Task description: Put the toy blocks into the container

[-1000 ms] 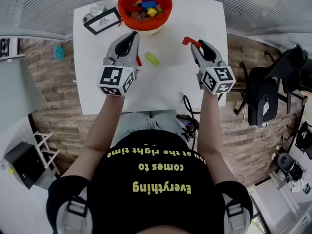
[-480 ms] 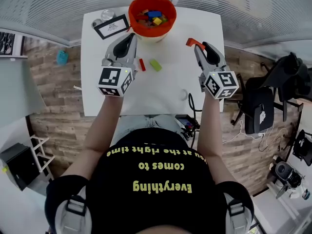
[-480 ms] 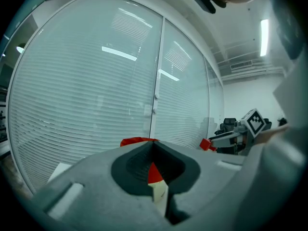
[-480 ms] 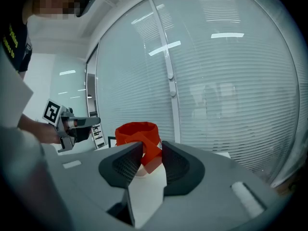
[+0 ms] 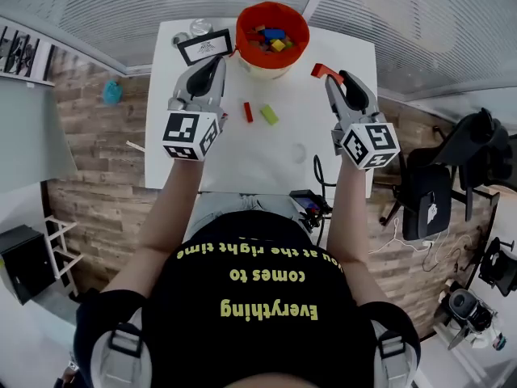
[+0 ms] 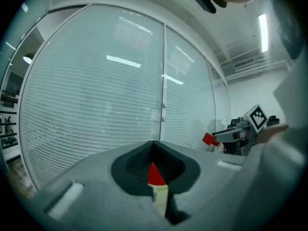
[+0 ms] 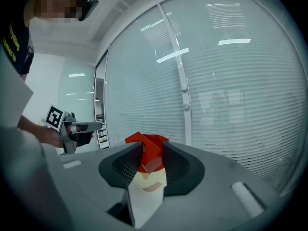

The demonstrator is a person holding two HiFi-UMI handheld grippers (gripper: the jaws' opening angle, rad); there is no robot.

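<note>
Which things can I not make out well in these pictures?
- Red piece in the left hand-held gripper: left gripper view shows only a sliver between the jaws; in head view the gripper covers it.
- Blocks in the container: too small to count, head view.
- Table: outside both gripper views.

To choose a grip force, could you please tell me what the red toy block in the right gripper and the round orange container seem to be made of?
Red toy block, clamped in the right gripper: likely painted wood or hard plastic; crisp flat faces, even colour, slight sheen.
Round orange container: probably plastic, possibly silicone; smooth one-colour wall and rim, no weave.
</note>
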